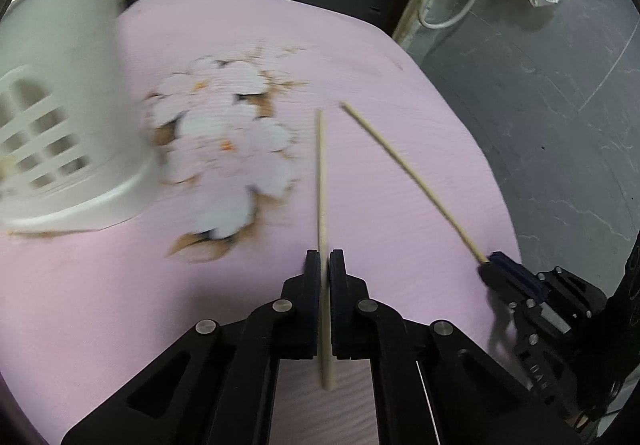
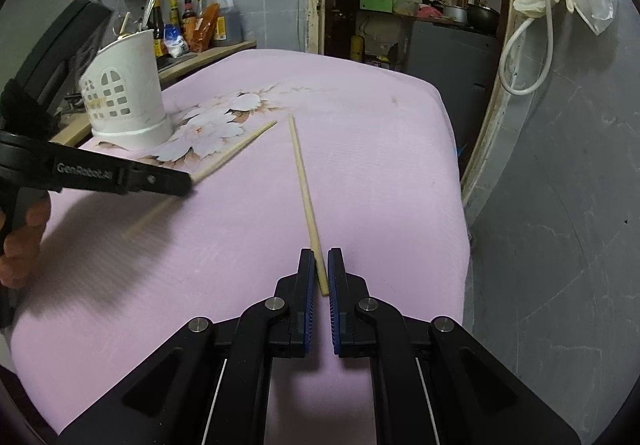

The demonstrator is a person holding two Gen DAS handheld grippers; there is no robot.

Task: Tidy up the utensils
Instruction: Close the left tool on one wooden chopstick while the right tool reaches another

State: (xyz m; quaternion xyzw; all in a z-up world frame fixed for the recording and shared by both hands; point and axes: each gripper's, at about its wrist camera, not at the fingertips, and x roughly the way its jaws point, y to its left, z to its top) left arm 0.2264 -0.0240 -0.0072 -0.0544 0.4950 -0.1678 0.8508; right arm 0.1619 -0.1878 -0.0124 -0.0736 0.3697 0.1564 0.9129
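Note:
My left gripper [image 1: 324, 259] is shut on a wooden chopstick [image 1: 321, 181] that points forward over the pink tablecloth [image 1: 380, 57]. My right gripper [image 2: 319, 259] is shut on a second chopstick [image 2: 303, 177], gripped near its thick end. In the left wrist view the right gripper [image 1: 490, 265] shows at the right with its chopstick [image 1: 408, 171]. In the right wrist view the left gripper [image 2: 188, 181] shows at the left with its chopstick [image 2: 236, 151]. A white slotted utensil holder [image 2: 128, 101] stands at the far left of the table; it is blurred in the left wrist view [image 1: 60, 93].
The tablecloth has a flower print [image 2: 216, 121] beside the holder. The table's right edge [image 2: 460, 181] drops to a grey floor. A counter with bottles [image 2: 192, 25] stands behind the holder. A doorway with shelves [image 2: 408, 5] is beyond the table.

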